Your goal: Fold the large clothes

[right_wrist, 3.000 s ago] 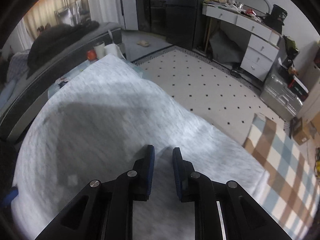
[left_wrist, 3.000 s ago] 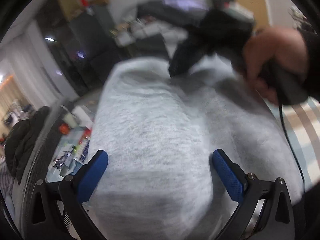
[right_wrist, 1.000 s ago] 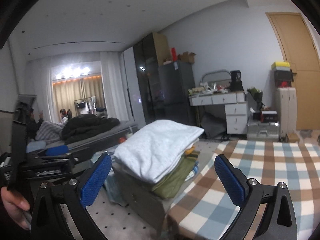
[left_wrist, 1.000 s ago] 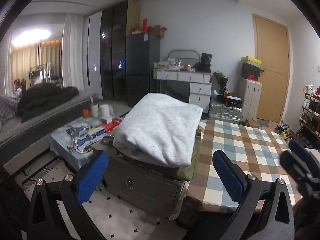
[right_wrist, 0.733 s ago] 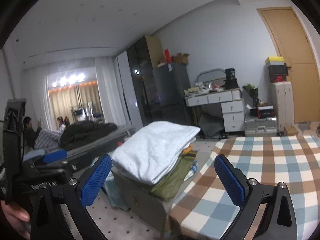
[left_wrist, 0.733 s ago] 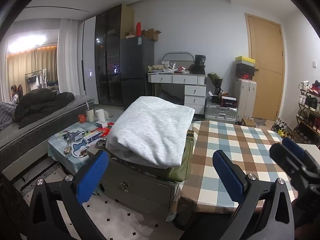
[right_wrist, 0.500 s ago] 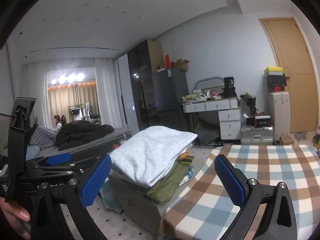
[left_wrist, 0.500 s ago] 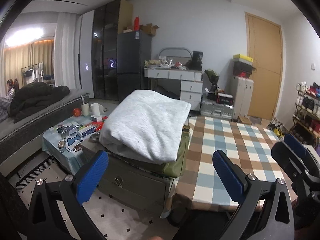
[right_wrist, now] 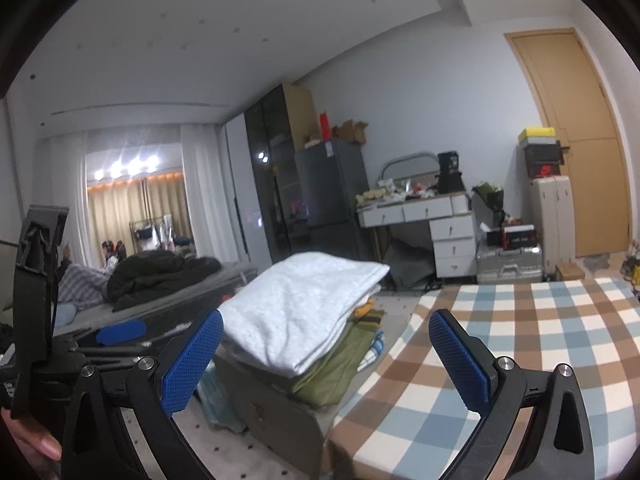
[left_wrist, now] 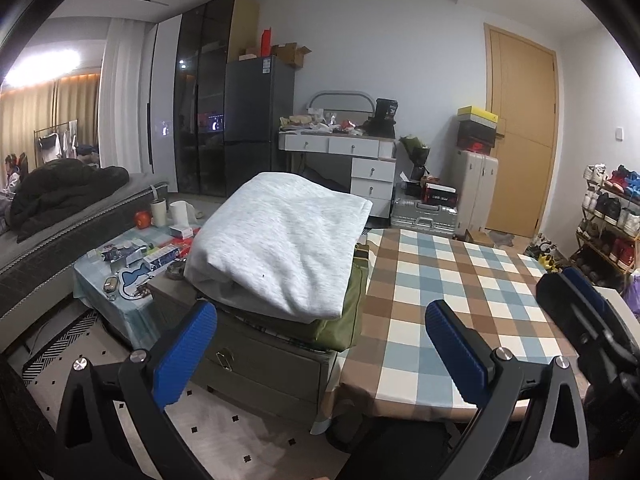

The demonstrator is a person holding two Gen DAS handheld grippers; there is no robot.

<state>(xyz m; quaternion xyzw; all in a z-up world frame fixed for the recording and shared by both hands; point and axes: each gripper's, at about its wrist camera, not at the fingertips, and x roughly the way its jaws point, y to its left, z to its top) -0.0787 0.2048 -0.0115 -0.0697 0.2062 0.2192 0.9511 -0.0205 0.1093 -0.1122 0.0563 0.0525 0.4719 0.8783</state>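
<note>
Blue-padded left gripper [left_wrist: 320,340] and right gripper [right_wrist: 326,354] are near, both wide open and holding nothing. Farther off, the folded grey garment [left_wrist: 280,240] tops a clothes pile [right_wrist: 340,356] left of the checked table [left_wrist: 448,280], its long side running away.

A folded grey garment [left_wrist: 280,244] tops a clothes stack on a grey cabinet [left_wrist: 256,364] at the checkered tabletop's [left_wrist: 448,292] left edge. Left gripper [left_wrist: 320,348] fingers spread wide, empty.
</note>
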